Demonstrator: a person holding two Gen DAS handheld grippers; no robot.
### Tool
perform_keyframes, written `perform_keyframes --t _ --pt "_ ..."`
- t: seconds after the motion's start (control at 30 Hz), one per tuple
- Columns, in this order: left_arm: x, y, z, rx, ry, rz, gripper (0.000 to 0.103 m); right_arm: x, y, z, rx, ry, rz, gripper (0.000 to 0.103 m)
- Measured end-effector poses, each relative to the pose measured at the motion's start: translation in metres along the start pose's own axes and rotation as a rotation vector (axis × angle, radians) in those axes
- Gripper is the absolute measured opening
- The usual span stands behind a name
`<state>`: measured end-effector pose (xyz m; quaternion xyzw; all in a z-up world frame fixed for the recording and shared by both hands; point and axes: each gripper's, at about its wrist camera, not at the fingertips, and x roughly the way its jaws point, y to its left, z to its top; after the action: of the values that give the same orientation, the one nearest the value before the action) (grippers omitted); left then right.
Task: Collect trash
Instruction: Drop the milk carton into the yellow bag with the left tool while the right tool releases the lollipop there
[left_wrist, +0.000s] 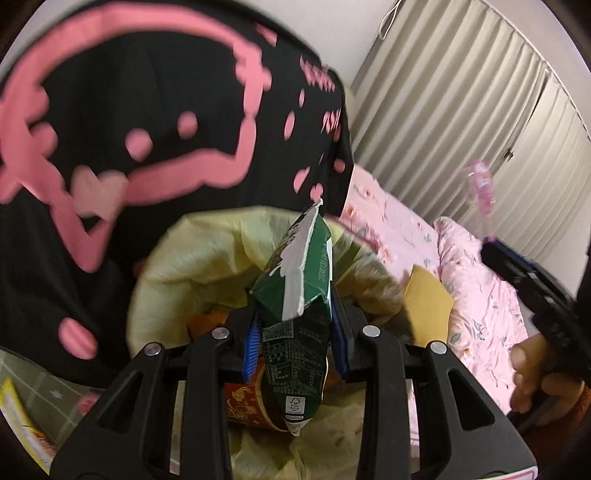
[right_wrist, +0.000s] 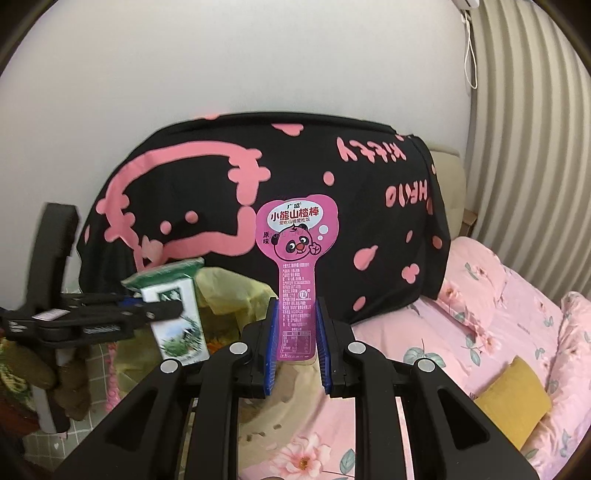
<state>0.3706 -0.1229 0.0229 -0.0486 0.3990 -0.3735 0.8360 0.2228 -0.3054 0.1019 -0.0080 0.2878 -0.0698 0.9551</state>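
Over the yellow bin bag (left_wrist: 177, 258), left tongs (left_wrist: 295, 343) grip a green carton (left_wrist: 295, 295)

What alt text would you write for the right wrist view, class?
The right tongs grip a pink bear-faced snack wrapper upright above a pink floral bed. At left, the left tongs hold a green carton by a yellow-lined trash bin.

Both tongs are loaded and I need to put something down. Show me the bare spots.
Free: pink bedspread between the black Hello Kitty cover and the mustard cushion. Crowded: the yellow-lined trash bag under the left tongs and their green carton; the right tongs clamp a pink wrapper.
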Motion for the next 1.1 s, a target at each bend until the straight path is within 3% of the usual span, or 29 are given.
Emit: perform_keyframes --t 0.17,0.23,0.3,0.63,1.1 --pt "0.017 -0.004 -0.003 -0.013 0.04 0.001 0.03 0.006 -0.004 -0.004 -0.013 0.021 0.006 0.019" --pt "0.008 -0.007 -0.002 0.004 0.018 0.003 0.045 0.007 -0.005 -0.005 -0.011 0.019 0.013 0.019" --pt "-0.001 -0.008 0.002 0.019 -0.005 0.01 0.048 0.01 -0.004 -0.004 -0.009 0.017 0.024 0.019" --pt "-0.059 -0.003 0.007 0.025 -0.08 0.137 0.049 0.024 0.029 -0.004 -0.031 0.026 0.109 0.019" --pt "-0.107 0.063 -0.032 -0.159 -0.091 0.207 0.05 0.047 0.09 -0.028 -0.079 0.121 0.227 0.019"
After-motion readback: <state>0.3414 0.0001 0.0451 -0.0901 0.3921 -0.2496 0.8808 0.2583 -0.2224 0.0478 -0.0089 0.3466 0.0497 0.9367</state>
